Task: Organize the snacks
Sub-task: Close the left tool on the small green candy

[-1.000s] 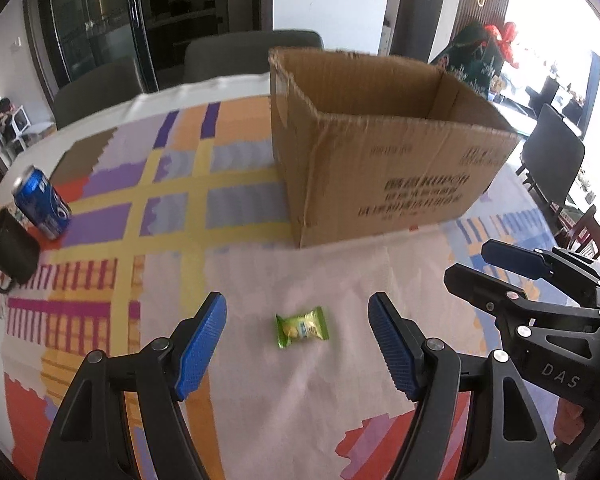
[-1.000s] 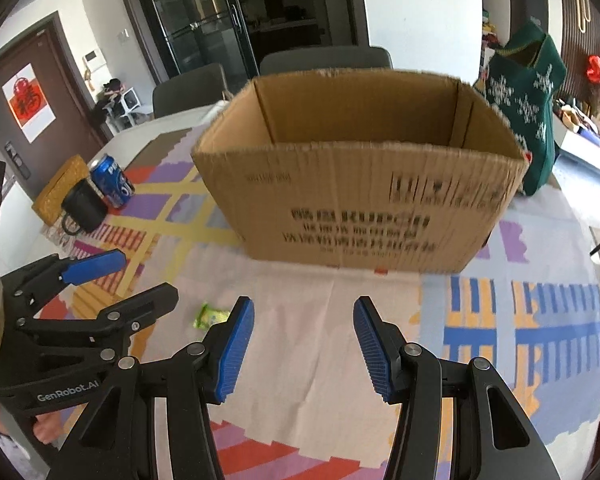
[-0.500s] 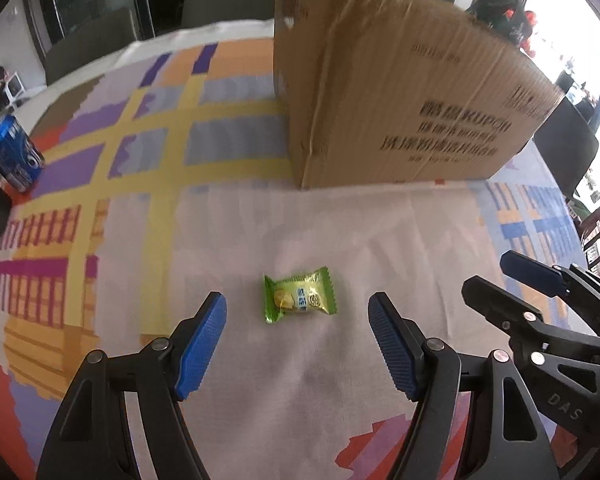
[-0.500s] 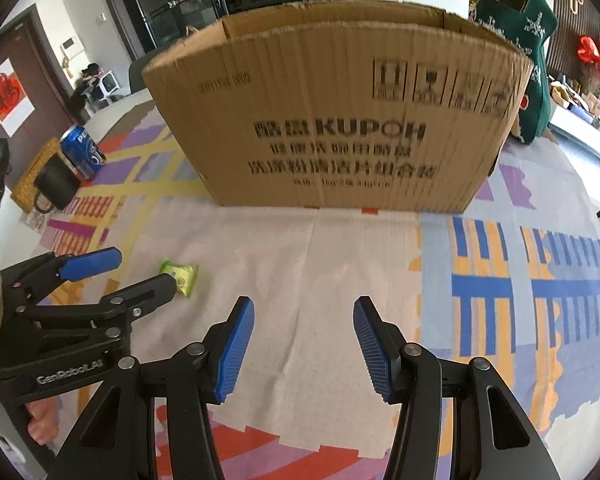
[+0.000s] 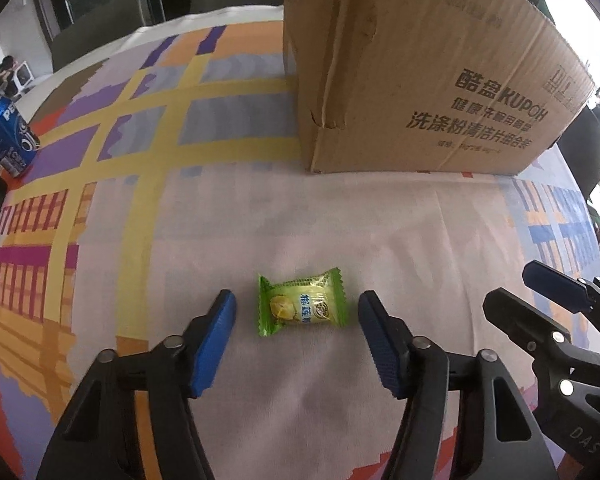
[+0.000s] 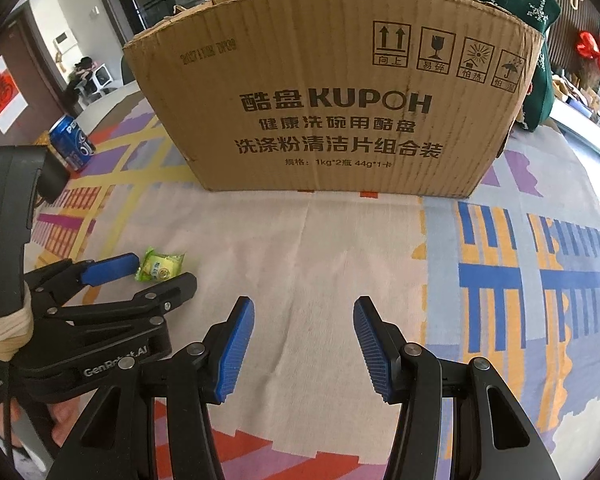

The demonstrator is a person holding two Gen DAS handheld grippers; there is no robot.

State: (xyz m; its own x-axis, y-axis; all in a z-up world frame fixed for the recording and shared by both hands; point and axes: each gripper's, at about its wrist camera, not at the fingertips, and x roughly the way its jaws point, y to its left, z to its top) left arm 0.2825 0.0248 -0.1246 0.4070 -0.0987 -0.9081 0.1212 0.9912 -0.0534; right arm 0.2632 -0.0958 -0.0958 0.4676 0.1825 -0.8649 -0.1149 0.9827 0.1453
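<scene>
Patchwork-clothed worktop, carton at 12 o'clock, one sweet left out.
Left tongs closing around the green candy packet, pads not yet touching; right tongs half-open, empty. Cardboard box awaits; packing apparently undone.

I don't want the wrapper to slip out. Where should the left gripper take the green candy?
Grip the candy across its plump middle, coming from above. It lies flat on the tablecloth with crimped ends toward each pad; those thin ends would likely fold. The left gripper already straddles it, jaws closing, pads not yet touching.
</scene>
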